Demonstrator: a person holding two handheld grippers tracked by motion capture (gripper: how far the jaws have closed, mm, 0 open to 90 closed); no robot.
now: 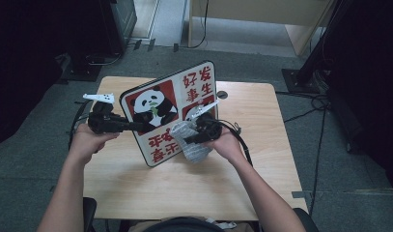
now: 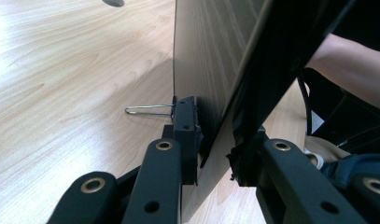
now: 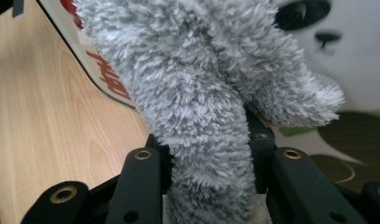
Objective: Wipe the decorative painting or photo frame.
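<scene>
Jaws of the left gripper are clamped on the left edge of a big rounded-corner board printed with pandas and red characters, holding it tilted on its lower edge over the pale wooden counter. Over on the other side, the right gripper has its jaws squeezed onto a fluffy grey cloth, which is pressed against the board's printed face near its lower right part.
</scene>
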